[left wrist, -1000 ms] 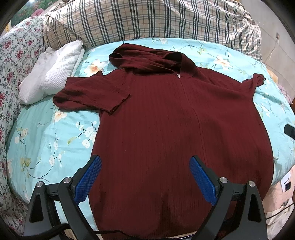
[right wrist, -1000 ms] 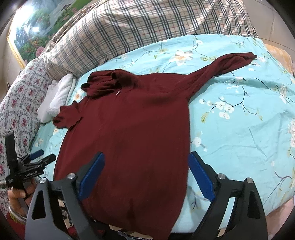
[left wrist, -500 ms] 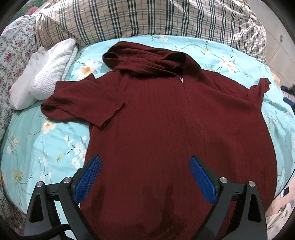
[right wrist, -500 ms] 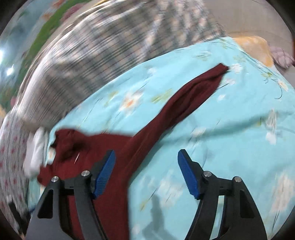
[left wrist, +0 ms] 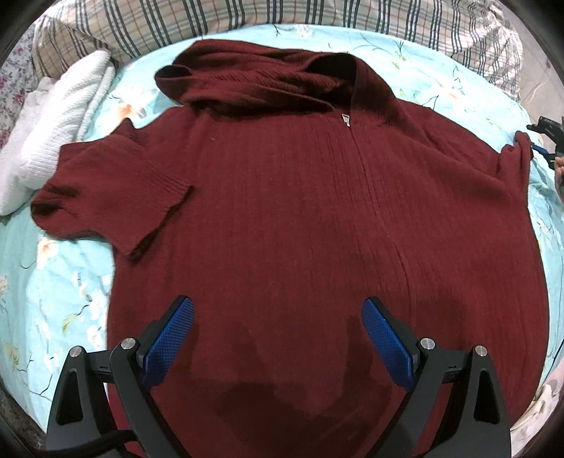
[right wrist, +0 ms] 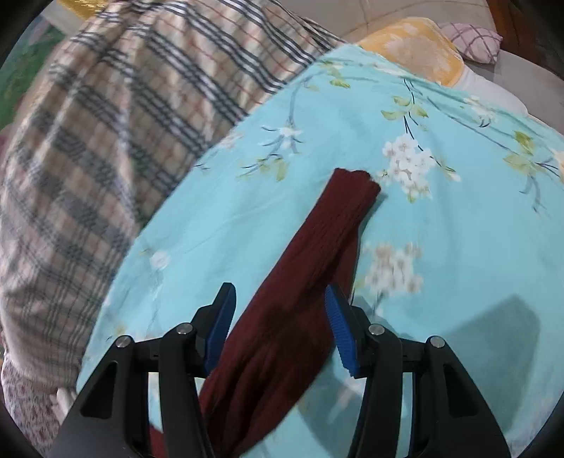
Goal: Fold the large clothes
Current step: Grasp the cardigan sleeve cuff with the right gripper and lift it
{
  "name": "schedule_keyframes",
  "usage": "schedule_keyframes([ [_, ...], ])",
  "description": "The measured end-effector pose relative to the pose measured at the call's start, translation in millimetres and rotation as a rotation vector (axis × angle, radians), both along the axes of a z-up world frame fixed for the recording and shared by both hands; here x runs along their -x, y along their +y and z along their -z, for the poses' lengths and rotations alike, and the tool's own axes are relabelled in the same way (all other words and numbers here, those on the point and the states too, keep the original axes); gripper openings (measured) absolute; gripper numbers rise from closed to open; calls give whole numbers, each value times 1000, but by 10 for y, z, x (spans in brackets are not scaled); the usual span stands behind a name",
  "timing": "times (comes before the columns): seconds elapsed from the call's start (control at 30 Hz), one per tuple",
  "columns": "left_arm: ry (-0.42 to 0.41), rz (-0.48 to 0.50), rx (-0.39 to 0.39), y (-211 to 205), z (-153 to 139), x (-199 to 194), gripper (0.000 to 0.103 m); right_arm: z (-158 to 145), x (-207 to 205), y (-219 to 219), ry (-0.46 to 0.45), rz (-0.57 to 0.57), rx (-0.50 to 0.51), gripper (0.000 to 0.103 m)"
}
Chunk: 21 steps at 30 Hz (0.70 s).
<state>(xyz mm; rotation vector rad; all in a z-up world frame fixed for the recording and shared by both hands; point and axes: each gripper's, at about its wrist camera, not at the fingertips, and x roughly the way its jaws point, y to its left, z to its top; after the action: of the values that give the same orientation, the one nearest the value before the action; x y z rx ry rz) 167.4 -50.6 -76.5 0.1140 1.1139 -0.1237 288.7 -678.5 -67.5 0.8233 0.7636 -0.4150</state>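
A dark red knitted sweater [left wrist: 299, 218] is spread front-up on a bed covered by a light blue flowered sheet [left wrist: 53, 299]. Its hood [left wrist: 268, 81] is crumpled at the far end, and a zip pull [left wrist: 345, 119] is seen just below it. One sleeve [left wrist: 116, 190] is folded back across the body on the left side, beside a white towel [left wrist: 53, 130]. A checked blanket [left wrist: 246, 17] is bunched along the head of the bed.

The left gripper [left wrist: 278, 338] is held above the lower part of the sweater, its jaws spread wide with nothing between them.

The right gripper [right wrist: 280, 324] is set over the other sleeve [right wrist: 317, 246], which is stretched out along the sheet with its cuff [right wrist: 356, 183] at the far end. Its jaws are partly open on either side of the sleeve; whether the blue pads [right wrist: 338, 327] touch the cloth cannot be told. A yellow pillow [right wrist: 412, 49] is seen beyond the bed's edge.
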Motion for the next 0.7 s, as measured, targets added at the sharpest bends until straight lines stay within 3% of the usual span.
schedule_keyframes([
  [0.17,15,7,11,-77,72,-103,97,22,-152,26,13,-35,36,5],
  [0.27,13,9,27,-83,79,-110,97,-175,-184,296,-36,-150,104,5],
  [0.37,19,10,24,-56,78,-110,97,-340,-182,655,-91,-277,110,4],
  [0.57,-4,2,69,50,-43,-3,97,-506,-182,1771,-189,-588,-13,4],
  [0.7,-15,-12,105,164,-105,87,97,-440,-172,2775,-206,-791,-121,4],
])
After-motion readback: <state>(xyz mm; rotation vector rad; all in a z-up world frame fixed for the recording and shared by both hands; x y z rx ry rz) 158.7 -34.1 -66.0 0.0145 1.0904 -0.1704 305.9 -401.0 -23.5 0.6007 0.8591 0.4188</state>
